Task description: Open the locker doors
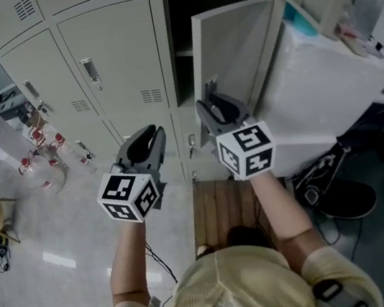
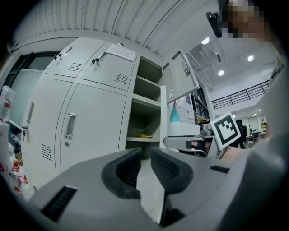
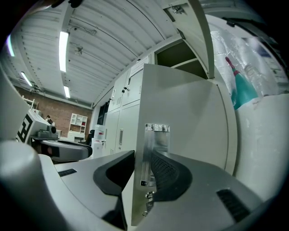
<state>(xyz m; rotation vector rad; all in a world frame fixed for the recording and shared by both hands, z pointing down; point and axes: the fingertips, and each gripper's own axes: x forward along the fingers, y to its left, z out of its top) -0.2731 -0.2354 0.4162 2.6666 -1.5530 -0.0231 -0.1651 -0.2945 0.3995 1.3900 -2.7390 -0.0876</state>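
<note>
A bank of pale grey lockers fills the far side. One locker door point(image 1: 233, 47) stands swung open on a dark compartment point(image 1: 183, 34). My right gripper point(image 1: 211, 106) is at that door's free edge. In the right gripper view its jaws straddle the door edge point(image 3: 180, 117) and the metal handle point(image 3: 153, 149), with a gap showing on the left side, so the right gripper point(image 3: 143, 164) is open. My left gripper point(image 1: 147, 138) hangs free in front of the lockers; a narrow gap shows in the left gripper point(image 2: 144, 164), nothing in it. A closed door point(image 2: 95, 122) with its handle point(image 2: 69, 126) is beyond it.
Water bottles point(image 1: 39, 156) stand on the floor at the left. A white covered bulk point(image 1: 327, 90) sits right of the open door, with cables point(image 1: 319, 171) below it. A wooden board point(image 1: 220, 210) lies at my feet. An upper locker door point(image 2: 180, 76) also stands open.
</note>
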